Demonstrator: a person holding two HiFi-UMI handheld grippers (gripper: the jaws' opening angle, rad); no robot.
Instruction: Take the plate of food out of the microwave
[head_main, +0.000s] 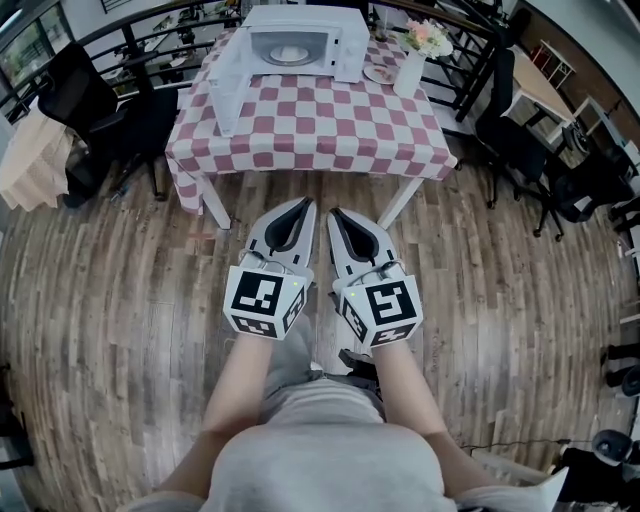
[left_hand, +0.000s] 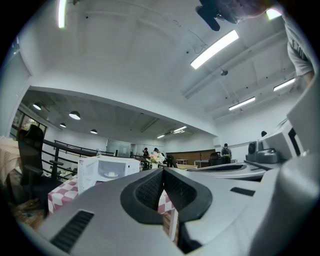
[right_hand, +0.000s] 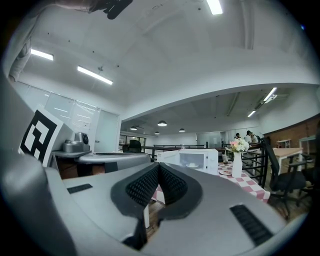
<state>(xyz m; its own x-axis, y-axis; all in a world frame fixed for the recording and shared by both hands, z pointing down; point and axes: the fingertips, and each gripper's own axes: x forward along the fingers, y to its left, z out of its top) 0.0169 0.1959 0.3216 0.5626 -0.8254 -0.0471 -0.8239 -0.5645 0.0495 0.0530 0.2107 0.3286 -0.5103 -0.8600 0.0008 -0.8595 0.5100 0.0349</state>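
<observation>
A white microwave (head_main: 300, 40) stands at the far side of a table with a red-and-white checked cloth (head_main: 320, 125). Its door (head_main: 228, 78) hangs open to the left. Inside lies a white plate (head_main: 288, 53) with food; the plate (left_hand: 112, 174) also shows small in the left gripper view, and the plate (right_hand: 192, 165) in the right gripper view. My left gripper (head_main: 308, 203) and right gripper (head_main: 334, 213) are side by side over the wooden floor, well short of the table. Both are shut with nothing in them, tips pointing toward the table.
A white vase of flowers (head_main: 412, 65) and a small dish (head_main: 380, 73) stand right of the microwave. Black chairs stand left (head_main: 100, 110) and right (head_main: 520, 140) of the table. A black railing (head_main: 150, 35) runs behind it. Wooden floor (head_main: 130, 300) lies between me and the table.
</observation>
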